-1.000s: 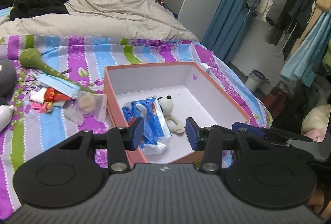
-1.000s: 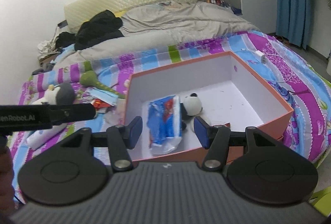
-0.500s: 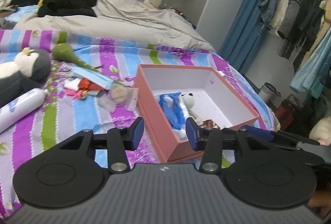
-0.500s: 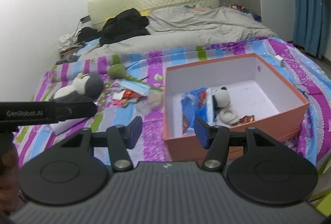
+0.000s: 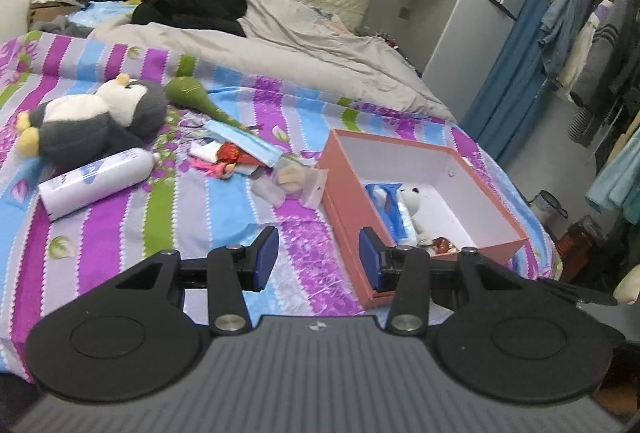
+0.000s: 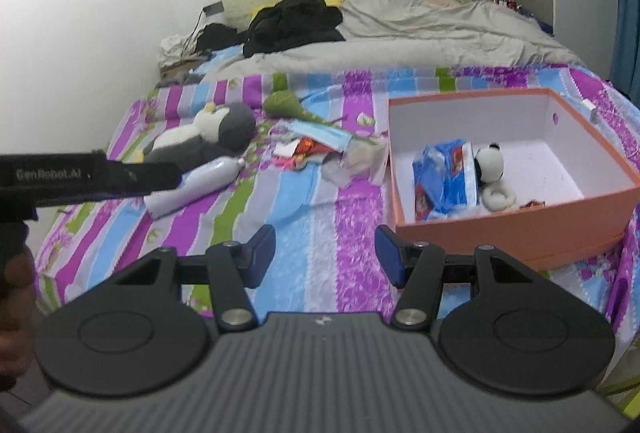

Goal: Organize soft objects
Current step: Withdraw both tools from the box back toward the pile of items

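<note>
The orange box (image 6: 516, 229) sits open on the striped bedspread (image 6: 352, 217), toward the right side of the bed. Inside it, against the left wall, lies a blue plastic packet (image 6: 446, 179), with a small panda plush (image 6: 489, 165) touching its right edge and a pale ring (image 6: 498, 197) just in front of the panda. A small reddish wrapper (image 5: 443, 244) lies near the box's front wall.

Left of the box, a clear pouch (image 5: 298, 183) rests just beside its wall, next to a blue face mask (image 5: 244, 141) and a heap of small red and pink bits (image 5: 224, 159). Farther left lie a green plush (image 5: 192, 95), a penguin plush (image 5: 92, 123) and a white bottle (image 5: 98, 183), the bottle touching the penguin.

The left gripper (image 5: 314, 253) hovers over the bedspread at the box's near corner, jaws spread wide and holding nothing. The right gripper (image 6: 326, 253) hangs over bare bedspread left of the box, likewise wide apart and empty.
</note>
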`<act>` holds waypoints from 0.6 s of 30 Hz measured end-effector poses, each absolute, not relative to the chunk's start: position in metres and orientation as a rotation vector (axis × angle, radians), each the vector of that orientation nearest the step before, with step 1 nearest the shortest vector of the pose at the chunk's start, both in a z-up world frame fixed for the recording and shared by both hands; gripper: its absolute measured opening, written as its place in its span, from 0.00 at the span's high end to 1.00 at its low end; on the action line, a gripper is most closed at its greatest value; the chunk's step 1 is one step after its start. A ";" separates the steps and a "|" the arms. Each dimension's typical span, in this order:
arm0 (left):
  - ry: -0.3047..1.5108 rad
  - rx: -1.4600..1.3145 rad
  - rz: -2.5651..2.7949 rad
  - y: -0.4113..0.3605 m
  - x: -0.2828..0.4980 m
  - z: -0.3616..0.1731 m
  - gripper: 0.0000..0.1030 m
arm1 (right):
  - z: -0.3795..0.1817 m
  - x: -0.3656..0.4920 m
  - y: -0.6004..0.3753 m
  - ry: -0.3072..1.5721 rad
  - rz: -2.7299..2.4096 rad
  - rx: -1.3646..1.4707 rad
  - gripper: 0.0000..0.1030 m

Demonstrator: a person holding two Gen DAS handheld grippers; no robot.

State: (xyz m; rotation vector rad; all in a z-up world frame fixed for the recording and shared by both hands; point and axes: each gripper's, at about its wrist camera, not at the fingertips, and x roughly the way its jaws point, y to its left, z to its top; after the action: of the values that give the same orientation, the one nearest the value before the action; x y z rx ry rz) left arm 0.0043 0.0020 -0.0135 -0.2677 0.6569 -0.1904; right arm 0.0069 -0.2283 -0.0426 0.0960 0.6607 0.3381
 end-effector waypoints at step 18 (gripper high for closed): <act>0.793 -0.313 -0.087 0.048 0.088 -0.072 0.51 | -0.078 0.079 -0.167 0.718 0.396 0.024 0.44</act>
State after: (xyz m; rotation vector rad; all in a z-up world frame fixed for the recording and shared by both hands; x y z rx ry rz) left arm 0.0882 0.0485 -0.0723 -0.3133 0.7931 -0.0868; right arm 0.0792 -0.1669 -0.0781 0.0241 0.7183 0.3961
